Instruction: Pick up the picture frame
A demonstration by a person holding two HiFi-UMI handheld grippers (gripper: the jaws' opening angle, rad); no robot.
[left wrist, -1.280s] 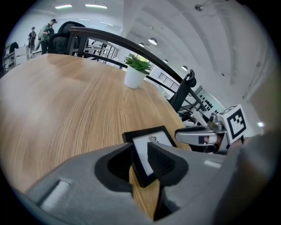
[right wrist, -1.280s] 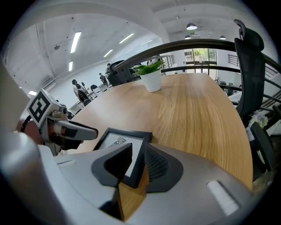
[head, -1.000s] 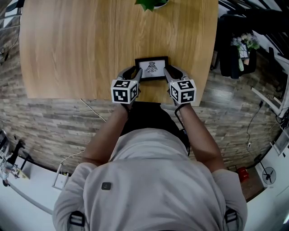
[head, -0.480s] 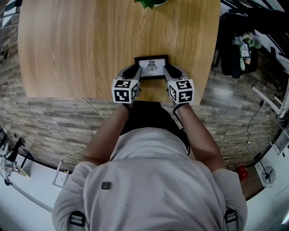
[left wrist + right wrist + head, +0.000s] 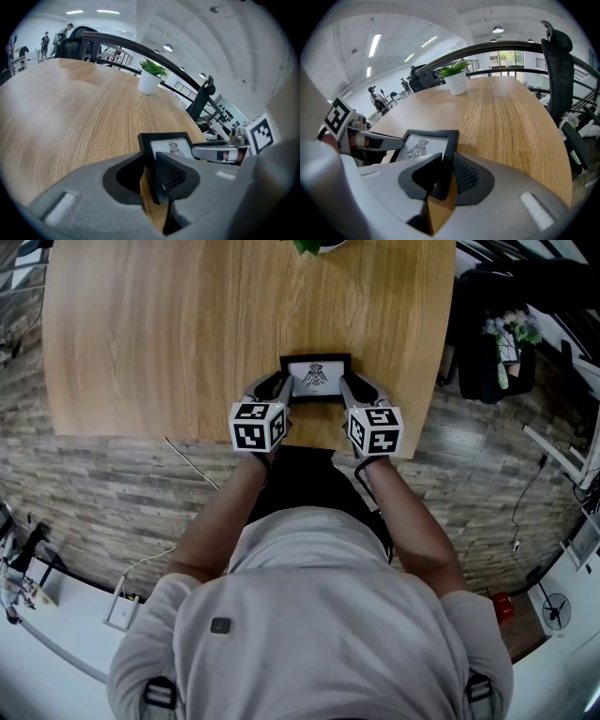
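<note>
A black picture frame (image 5: 316, 379) with a bird drawing lies flat near the front edge of the wooden table (image 5: 187, 334). My left gripper (image 5: 281, 386) is at the frame's left end and my right gripper (image 5: 346, 386) at its right end. In the left gripper view the frame's (image 5: 168, 146) left edge sits between the jaws of the left gripper (image 5: 150, 174), which have just been closing and now touch it on both sides. In the right gripper view the frame's (image 5: 423, 146) right edge is likewise pinched by the right gripper (image 5: 447, 176), whose jaws have also just been closing.
A potted plant (image 5: 314, 246) in a white pot stands at the table's far edge. Beside the table on the right is a black office chair (image 5: 487, 343). The table's front edge runs just under both grippers. Cables lie on the brick-patterned floor.
Both pairs of jaws have drawn in a little onto the frame's two ends. Hands and frame have stayed where they were.
</note>
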